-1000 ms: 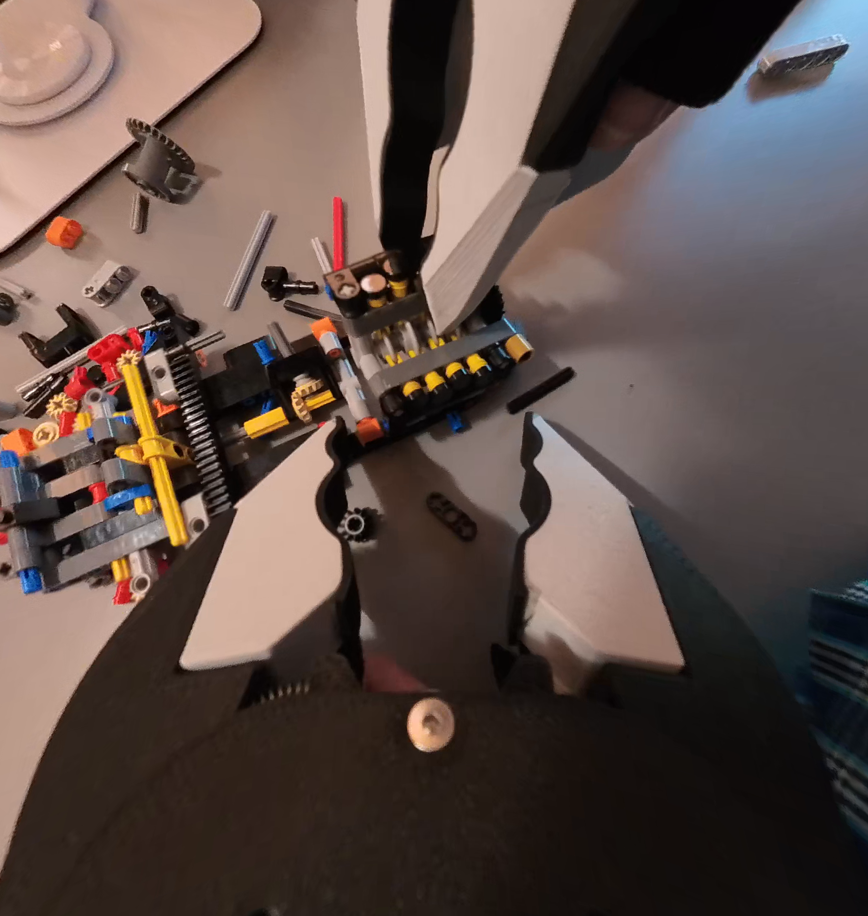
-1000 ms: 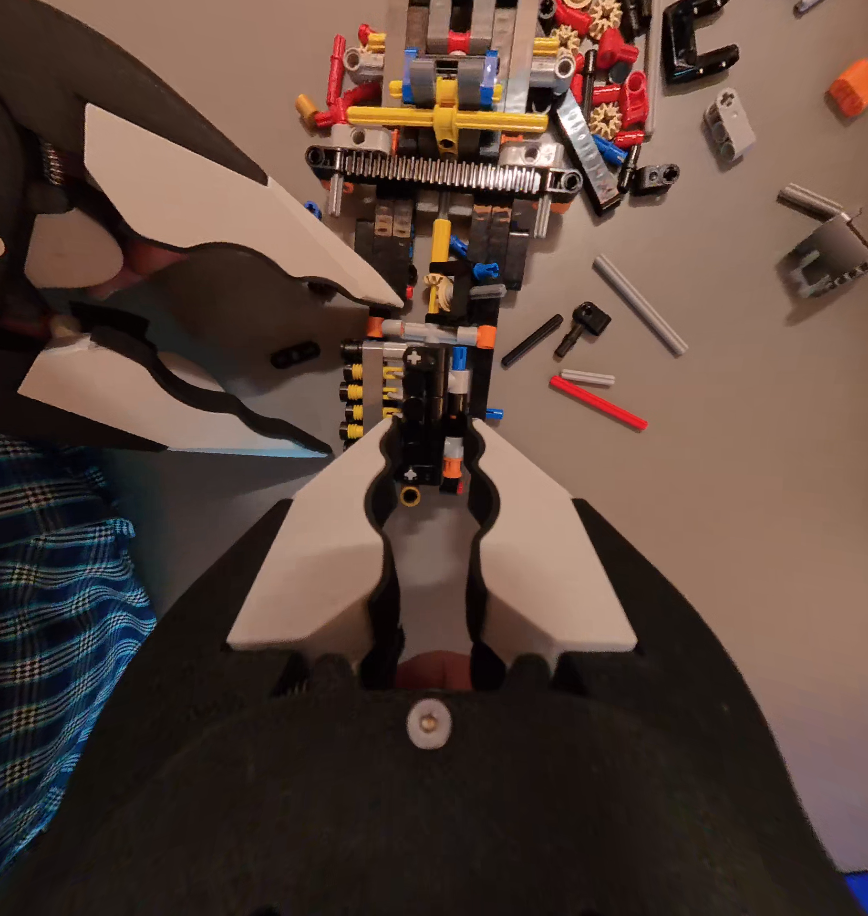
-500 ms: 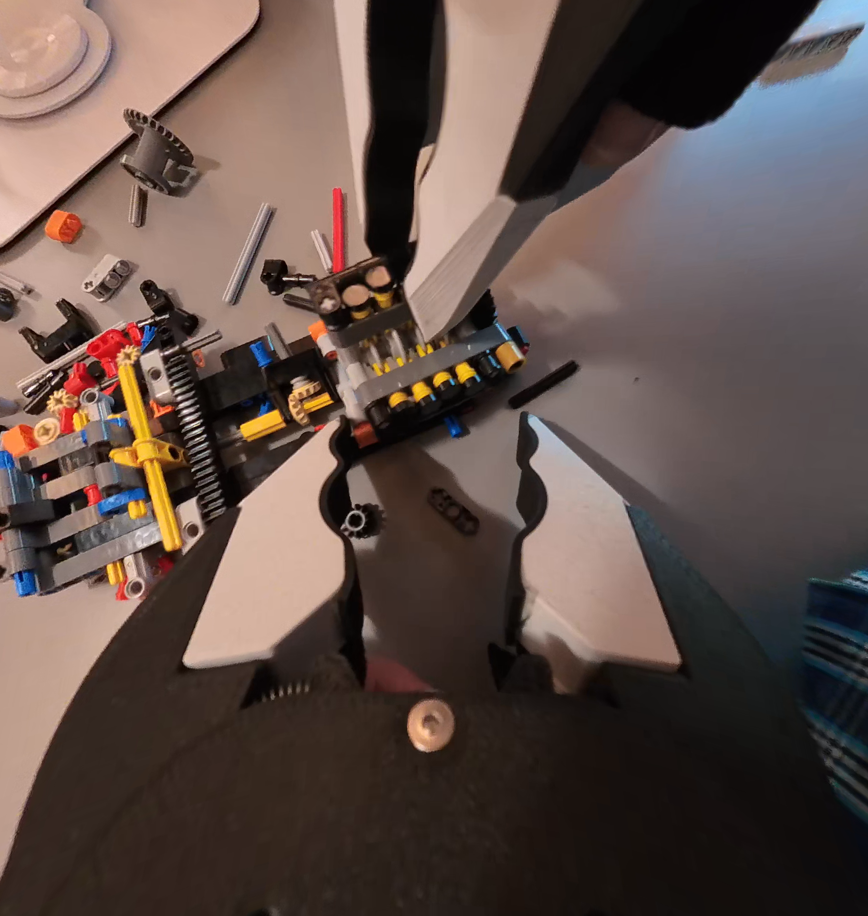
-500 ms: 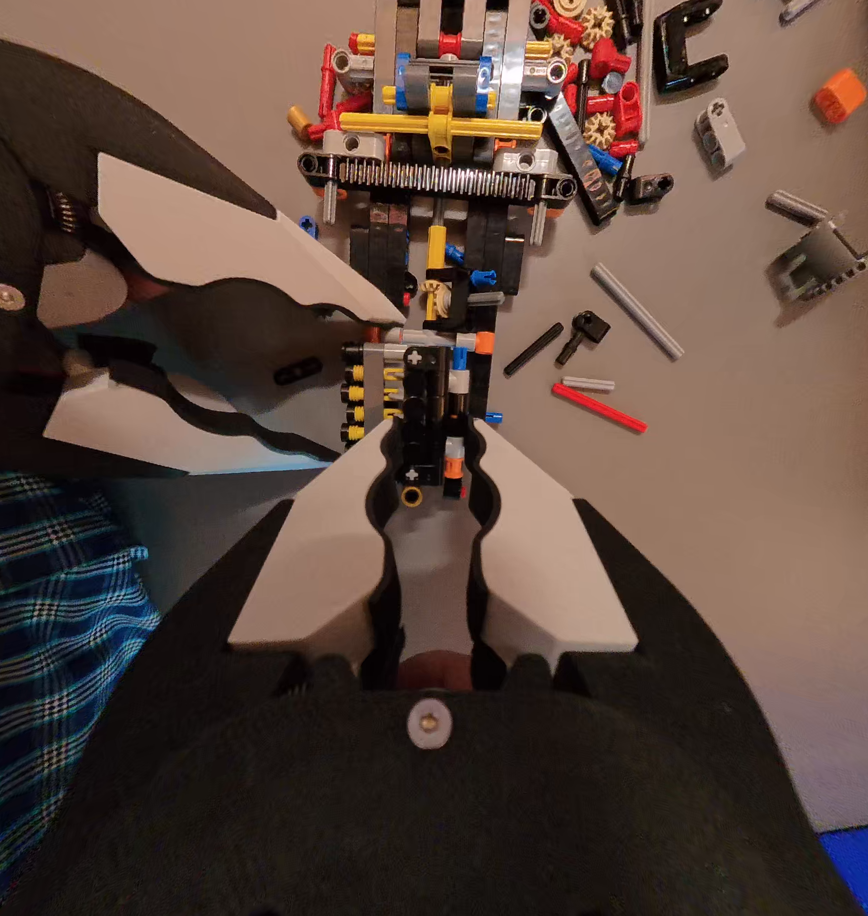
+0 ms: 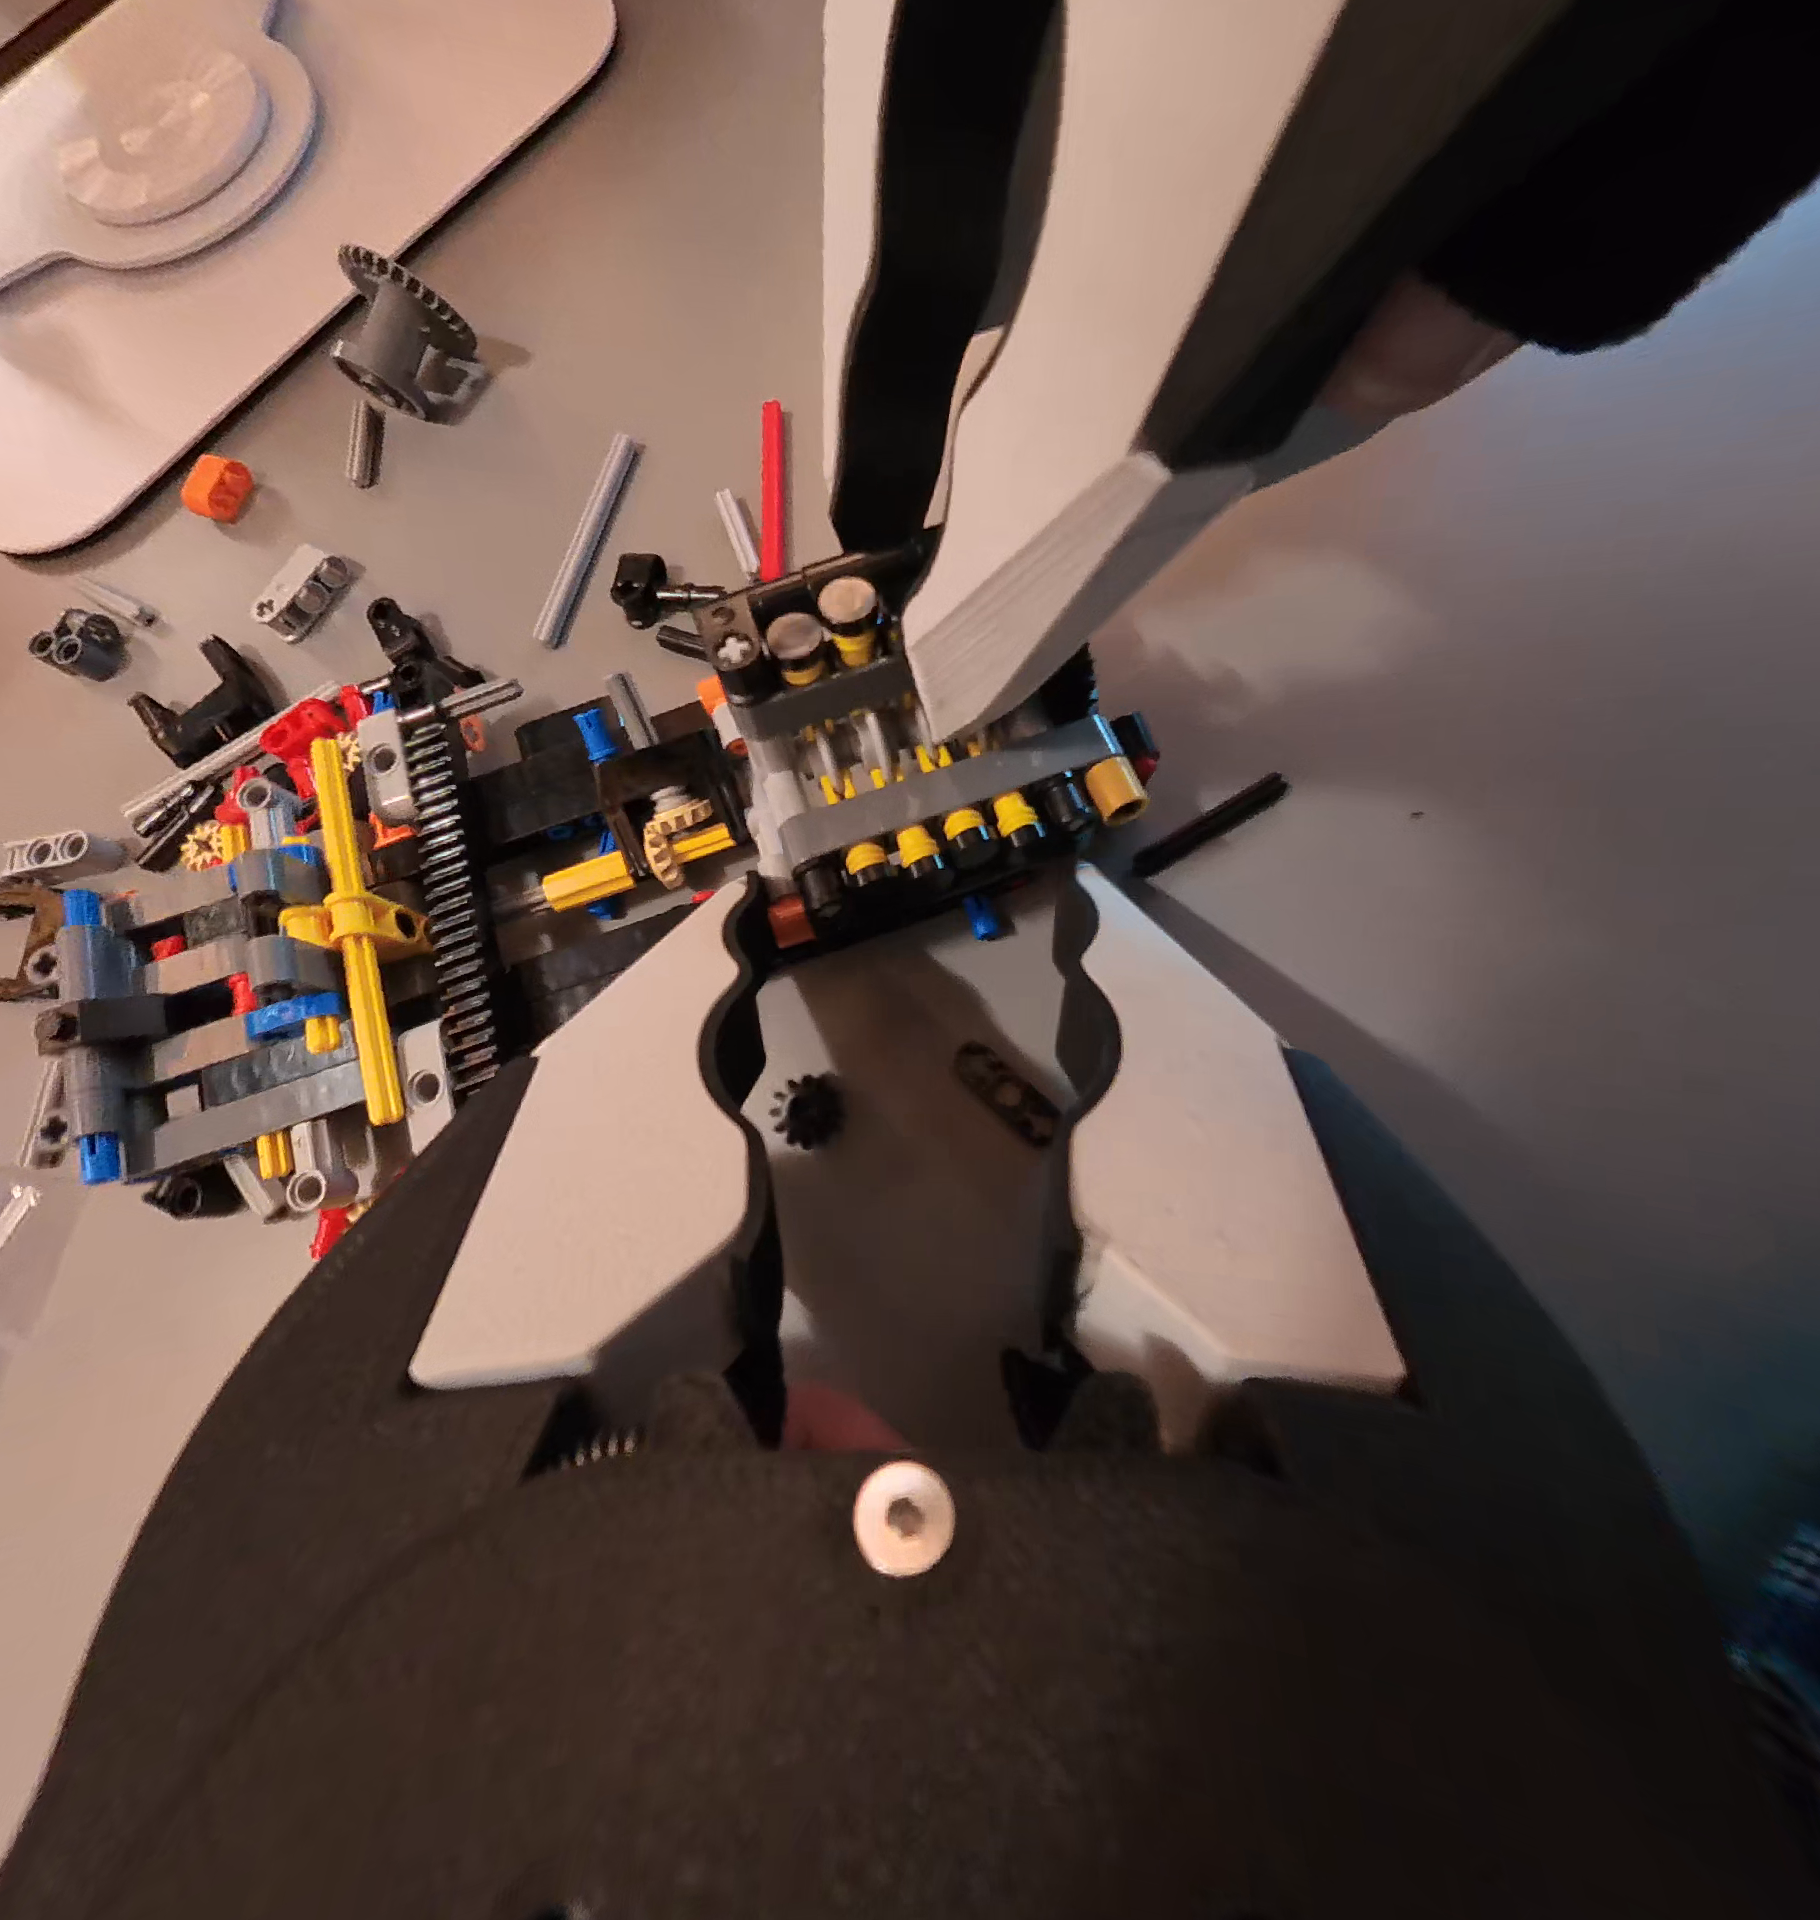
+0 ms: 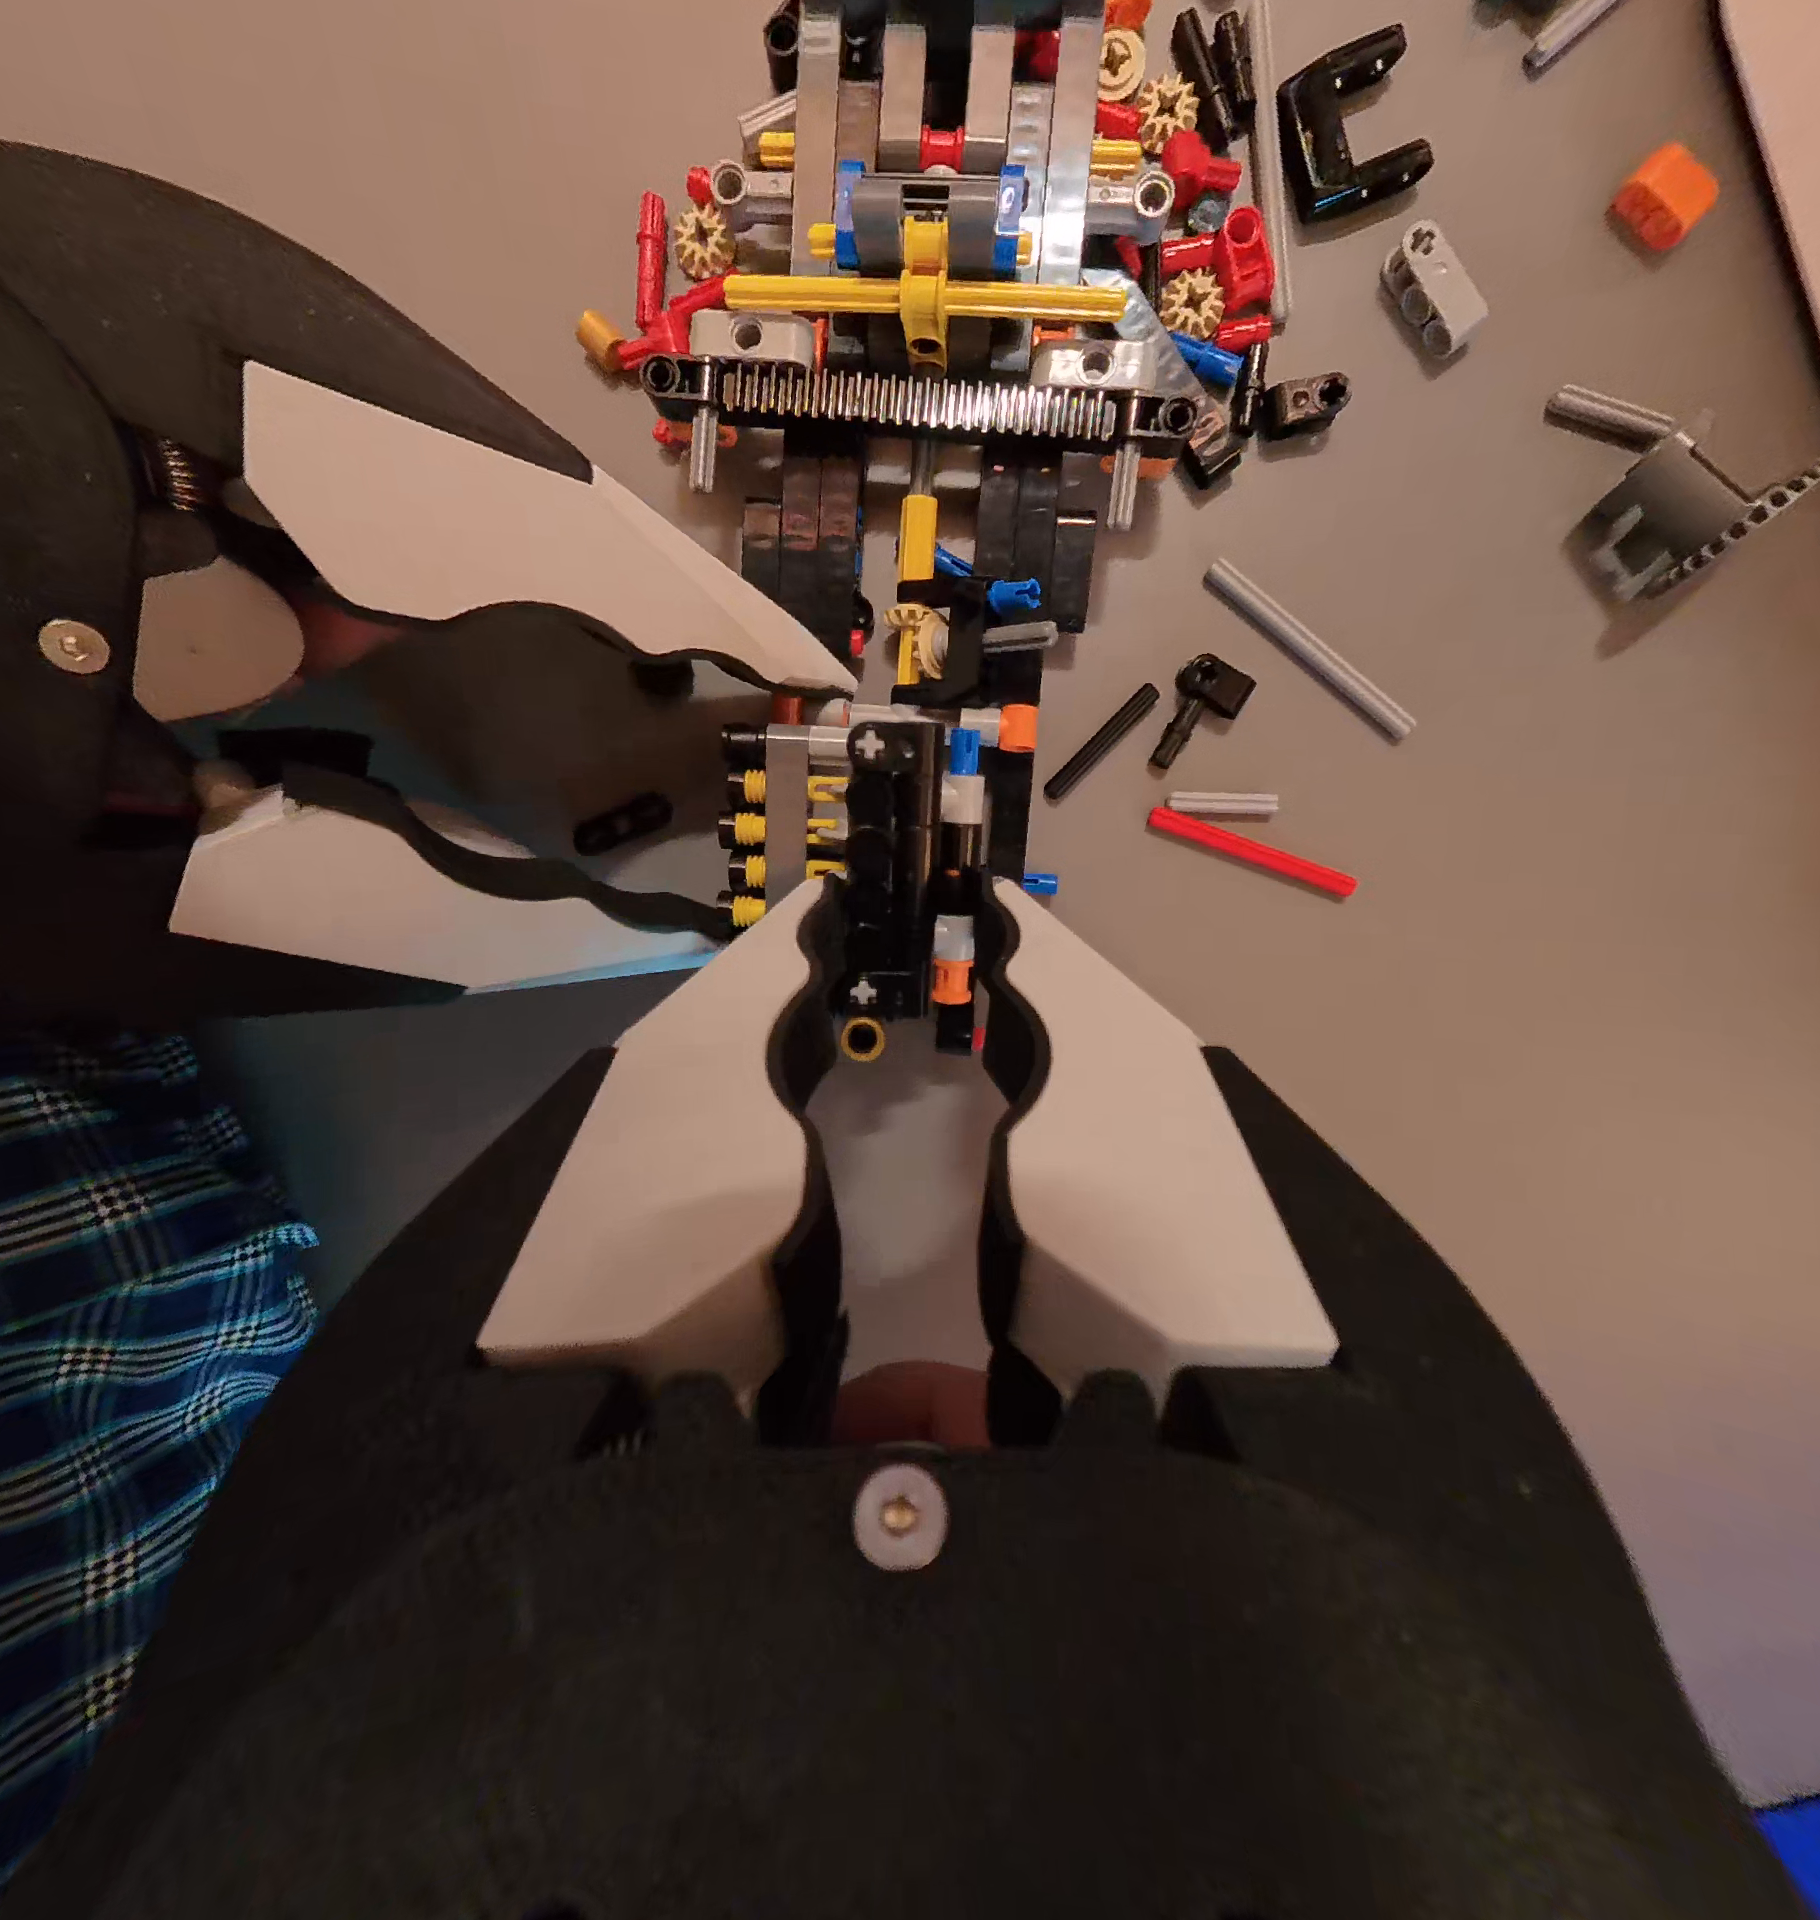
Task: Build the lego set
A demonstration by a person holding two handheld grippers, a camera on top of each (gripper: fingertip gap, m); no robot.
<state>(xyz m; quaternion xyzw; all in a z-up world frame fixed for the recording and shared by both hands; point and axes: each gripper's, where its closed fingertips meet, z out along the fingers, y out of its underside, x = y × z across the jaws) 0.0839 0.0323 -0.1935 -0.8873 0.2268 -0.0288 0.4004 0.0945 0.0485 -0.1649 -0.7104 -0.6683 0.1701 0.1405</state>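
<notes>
Now the right claw (image 6: 906, 914) pinches the model (image 6: 927, 769), left claw (image 5: 911, 904) spread; squeezing harder could pop pins.

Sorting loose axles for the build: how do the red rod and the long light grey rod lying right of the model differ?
In the right wrist view, the red rod is bright red and thinner; the long grey rod is pale grey and looks thicker and a little longer. The red rod lies nearer the right gripper, with a short grey piece beside it; the grey rod lies farther off, alone. Both lie flat on the table, slanting the same way, ungripped.
</notes>
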